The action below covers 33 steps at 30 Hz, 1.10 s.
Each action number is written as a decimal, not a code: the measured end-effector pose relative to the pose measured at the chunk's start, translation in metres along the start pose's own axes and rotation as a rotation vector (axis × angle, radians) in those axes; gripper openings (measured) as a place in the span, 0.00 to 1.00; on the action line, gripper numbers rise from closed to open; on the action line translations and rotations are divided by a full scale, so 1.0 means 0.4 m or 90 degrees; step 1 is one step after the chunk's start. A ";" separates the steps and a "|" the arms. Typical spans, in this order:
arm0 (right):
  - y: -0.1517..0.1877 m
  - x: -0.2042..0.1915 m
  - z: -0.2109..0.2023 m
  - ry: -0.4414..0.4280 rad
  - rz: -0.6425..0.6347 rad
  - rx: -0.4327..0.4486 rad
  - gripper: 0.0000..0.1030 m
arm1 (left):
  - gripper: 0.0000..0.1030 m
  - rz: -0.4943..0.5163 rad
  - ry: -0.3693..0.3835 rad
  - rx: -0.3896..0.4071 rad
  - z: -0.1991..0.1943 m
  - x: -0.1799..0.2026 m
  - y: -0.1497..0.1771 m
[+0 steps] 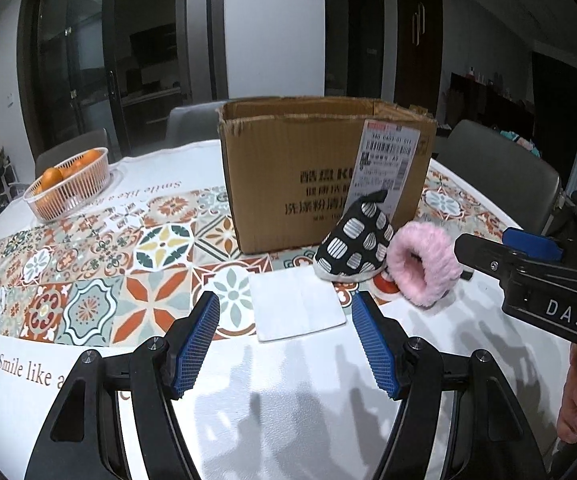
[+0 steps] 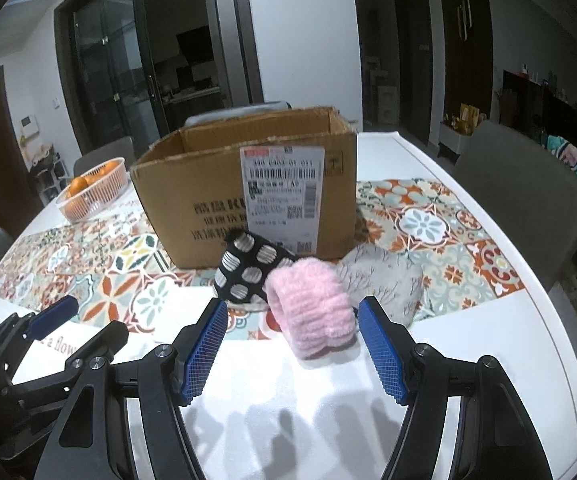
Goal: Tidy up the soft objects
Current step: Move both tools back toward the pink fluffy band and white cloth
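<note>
Both grippers hung above the near edge of the tabletop, pointing down and forward. Left gripper: jaws stood open, nothing between the pads; the folded white cloth lay flat on the tabletop just beyond the tips. Right gripper: jaws likewise open and empty; the pink fluffy band stood on its edge just beyond the tips, not touched by either pad.

Black pouch with white oval spots sat just left of and behind the pink band, touching it, and leaned toward the open cardboard box at the centre of the tabletop. A pale cushion with a branch print lay to the right of the pink band, near the box's right corner. Whether anything was inside the box could not be told.

Far left: a plastic basket of oranges. A patterned tile runner crossed the tabletop under the box. Grey chairs stood around the far side.
</note>
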State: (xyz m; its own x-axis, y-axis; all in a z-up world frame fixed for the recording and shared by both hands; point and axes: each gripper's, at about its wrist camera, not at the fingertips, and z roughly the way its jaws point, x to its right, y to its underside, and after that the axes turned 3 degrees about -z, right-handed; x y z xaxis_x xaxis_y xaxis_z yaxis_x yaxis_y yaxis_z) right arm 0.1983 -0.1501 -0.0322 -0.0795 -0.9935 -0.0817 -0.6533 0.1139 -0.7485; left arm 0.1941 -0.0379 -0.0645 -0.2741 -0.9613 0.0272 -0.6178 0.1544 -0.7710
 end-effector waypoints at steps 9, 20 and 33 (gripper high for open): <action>0.016 0.019 0.062 0.004 0.008 -0.037 0.67 | 0.66 0.003 0.006 -0.035 0.071 0.006 0.009; 0.023 0.036 0.114 0.009 0.010 -0.055 0.67 | 0.66 0.011 0.011 -0.061 0.146 0.015 0.002; 0.023 0.039 0.164 0.014 0.001 -0.067 0.67 | 0.66 0.005 0.024 -0.103 0.243 0.019 -0.002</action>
State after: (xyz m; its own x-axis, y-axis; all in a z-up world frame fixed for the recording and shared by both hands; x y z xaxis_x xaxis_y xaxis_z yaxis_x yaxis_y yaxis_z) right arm 0.2404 -0.1650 -0.0834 -0.0966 -0.9930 -0.0676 -0.7282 0.1168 -0.6753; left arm 0.2641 -0.0677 -0.1254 -0.3055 -0.9510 0.0473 -0.7253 0.2002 -0.6587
